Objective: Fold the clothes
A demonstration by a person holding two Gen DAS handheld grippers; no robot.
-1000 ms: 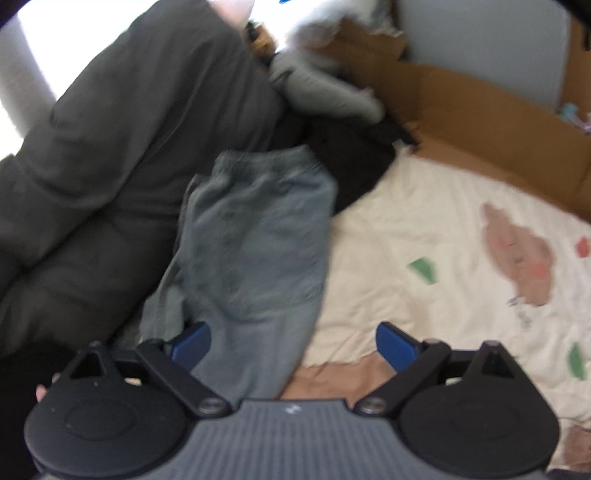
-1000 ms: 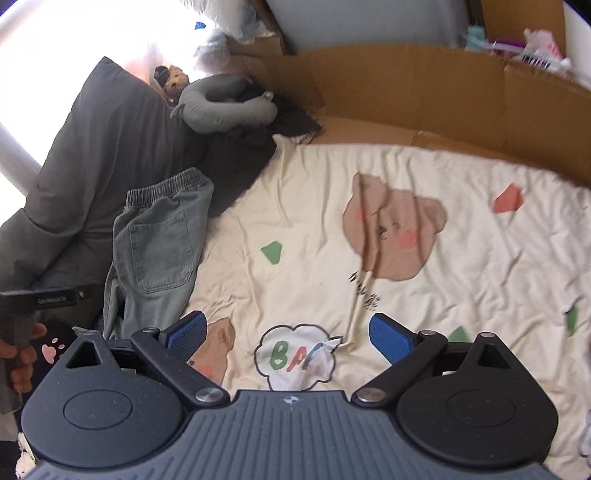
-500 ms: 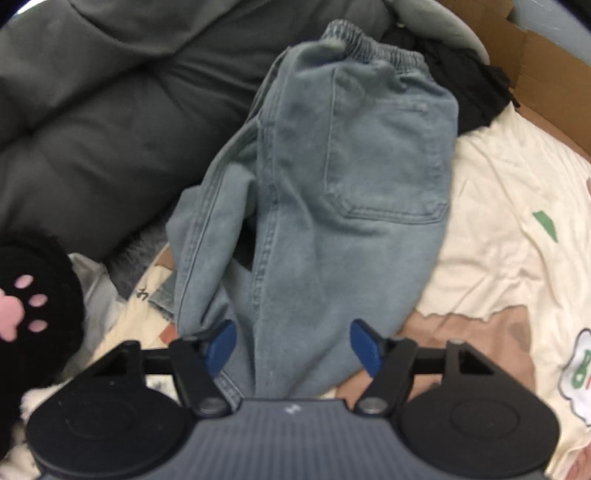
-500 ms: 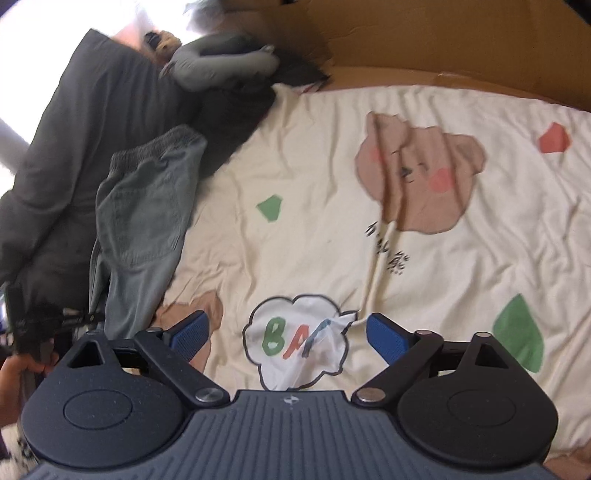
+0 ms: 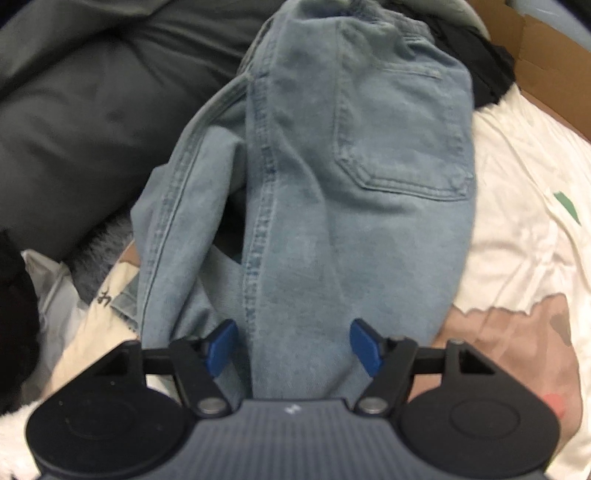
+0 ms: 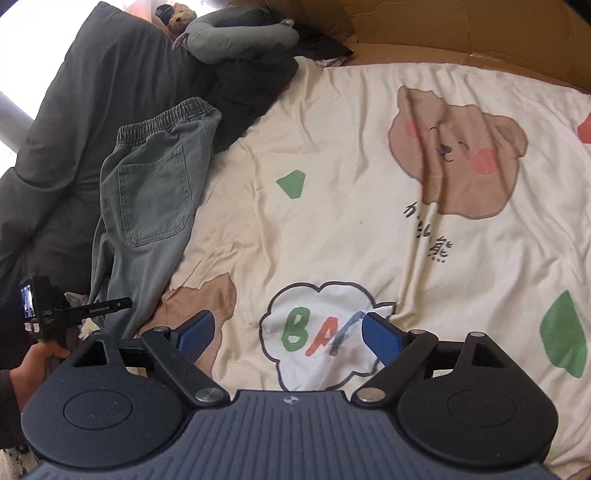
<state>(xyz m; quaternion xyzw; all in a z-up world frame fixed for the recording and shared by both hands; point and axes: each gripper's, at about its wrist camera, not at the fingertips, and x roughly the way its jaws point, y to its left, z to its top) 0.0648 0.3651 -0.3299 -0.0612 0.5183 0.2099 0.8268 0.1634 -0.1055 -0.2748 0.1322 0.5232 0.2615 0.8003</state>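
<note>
Light blue jeans (image 5: 351,184) lie crumpled on the bed with the back pocket up and the elastic waistband far from me. My left gripper (image 5: 293,347) is open, and one trouser leg runs between its blue pads without being pinched. In the right wrist view the same jeans (image 6: 147,206) lie at the left edge of the cream cartoon sheet (image 6: 332,206). My right gripper (image 6: 288,332) hovers open over the printed "BA" cloud, holding nothing. The left gripper's body (image 6: 48,314) and the hand (image 6: 33,362) holding it show at the lower left of that view.
A dark grey duvet (image 6: 92,122) is piled along the left side. A grey neck pillow (image 6: 240,37) and dark clothes (image 6: 251,85) sit at the far left corner. Brown cardboard (image 6: 443,33) walls the far edge of the bed.
My left gripper has moved in close over the jeans and its jaws have narrowed around a trouser leg. My right gripper has lowered slightly toward the sheet, still open.
</note>
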